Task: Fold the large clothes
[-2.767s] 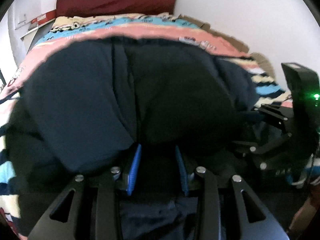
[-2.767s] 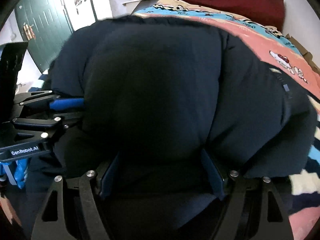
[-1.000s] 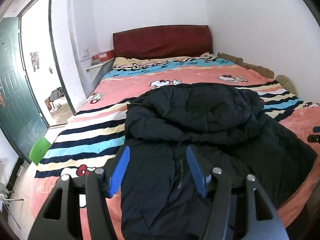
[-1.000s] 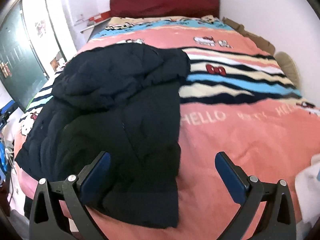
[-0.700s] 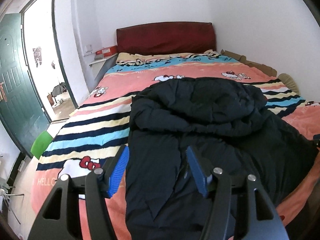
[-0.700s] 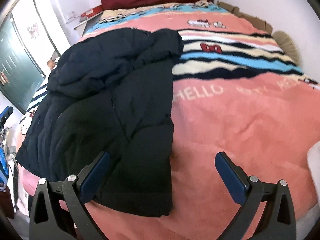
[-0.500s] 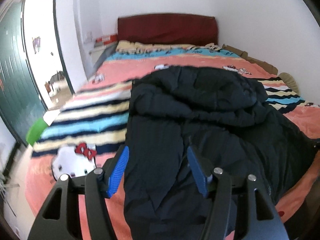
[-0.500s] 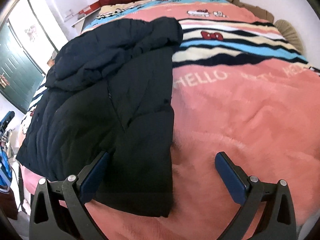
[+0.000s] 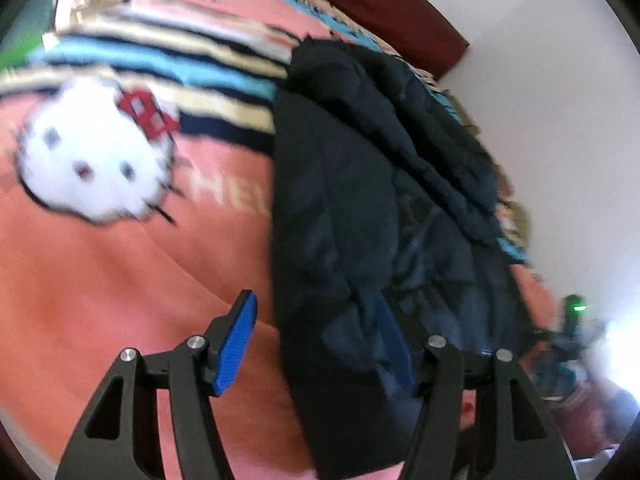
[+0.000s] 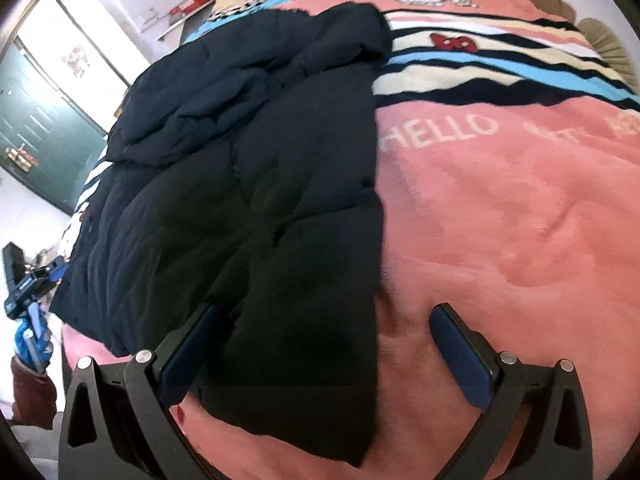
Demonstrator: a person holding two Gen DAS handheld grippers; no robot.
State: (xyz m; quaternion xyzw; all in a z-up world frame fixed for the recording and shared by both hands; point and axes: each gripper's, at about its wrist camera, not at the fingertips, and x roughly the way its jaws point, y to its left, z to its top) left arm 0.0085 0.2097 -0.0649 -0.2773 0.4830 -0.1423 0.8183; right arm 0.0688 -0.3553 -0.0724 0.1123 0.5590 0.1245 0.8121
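A large dark navy padded jacket (image 10: 248, 184) lies spread on the bed, hood end bunched toward the headboard; it also shows in the left wrist view (image 9: 360, 208), which is blurred. My left gripper (image 9: 316, 344) is open, its jaws astride the jacket's near left edge. My right gripper (image 10: 328, 352) is open wide, low over the jacket's near right corner, with one jaw over the fabric and one over the blanket. The left gripper also shows far left in the right wrist view (image 10: 32, 280).
The bed is covered by a pink striped cartoon-cat blanket (image 10: 500, 200), also in the left wrist view (image 9: 100, 240). A dark red headboard (image 9: 380, 8) stands at the far end. A green door (image 10: 36, 136) is to the left. White wall runs along the right side.
Both grippers have come down and forward toward the jacket's near corners. The left view has swung and tilted, now blurred. Earlier both were shut on the lifted jacket; now both are open.
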